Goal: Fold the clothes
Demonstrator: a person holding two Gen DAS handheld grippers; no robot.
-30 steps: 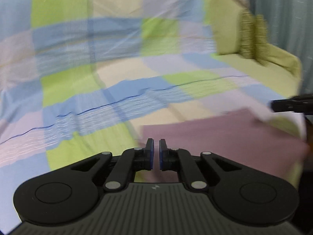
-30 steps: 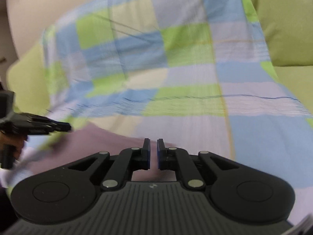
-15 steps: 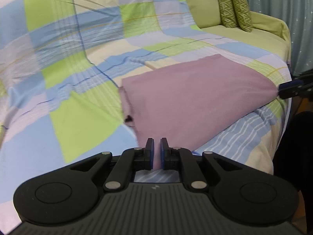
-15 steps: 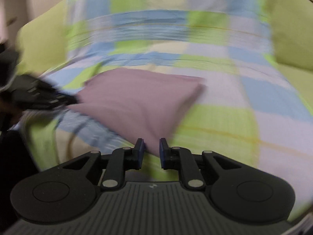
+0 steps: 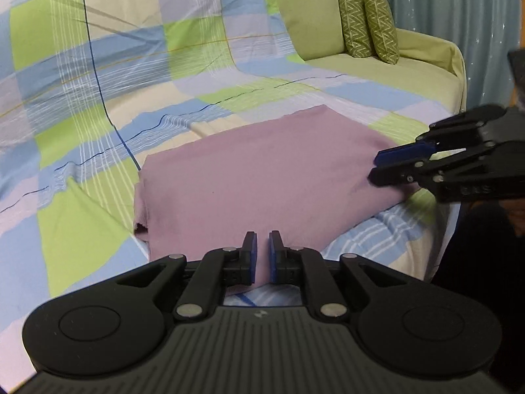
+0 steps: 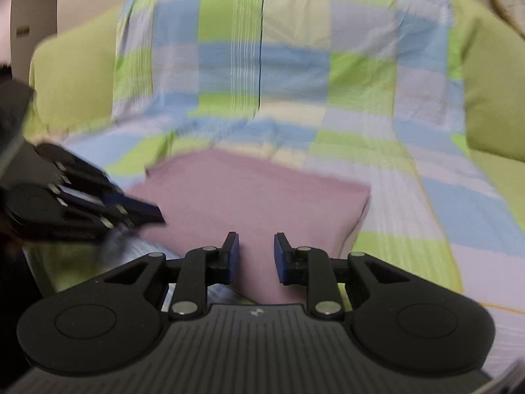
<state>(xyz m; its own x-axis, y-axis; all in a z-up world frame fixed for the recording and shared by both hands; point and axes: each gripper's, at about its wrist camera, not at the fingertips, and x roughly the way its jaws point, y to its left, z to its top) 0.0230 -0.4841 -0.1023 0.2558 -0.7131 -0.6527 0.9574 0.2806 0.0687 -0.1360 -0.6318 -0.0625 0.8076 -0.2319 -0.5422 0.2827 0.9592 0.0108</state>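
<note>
A mauve garment point(image 5: 262, 170) lies folded flat on the checked sheet point(image 5: 98, 138) near the sofa's front edge. My left gripper point(image 5: 261, 252) sits at its near corner, jaws almost together, with mauve cloth between the pads. In the right wrist view the left gripper point(image 6: 144, 213) appears blurred at the garment's point(image 6: 256, 197) left edge. My right gripper point(image 6: 255, 256) hovers over the other near corner. Its jaws stand apart and are closing, with cloth showing in the gap but the pads not pressing it. From the left wrist view the right gripper point(image 5: 380, 164) reaches in at the garment's right corner.
The sheet drapes over a light green sofa point(image 5: 420, 69) and up its backrest. Two patterned green cushions point(image 5: 367, 23) stand at the sofa's far end, with a grey-blue curtain point(image 5: 459, 16) behind. Dark clothing of a person point(image 5: 475, 262) fills the lower right.
The garment was being swung across the sheet and now lies flat and folded. Both grippers have drawn back toward the sofa's front edge. The right jaws stand wider than a second ago.
</note>
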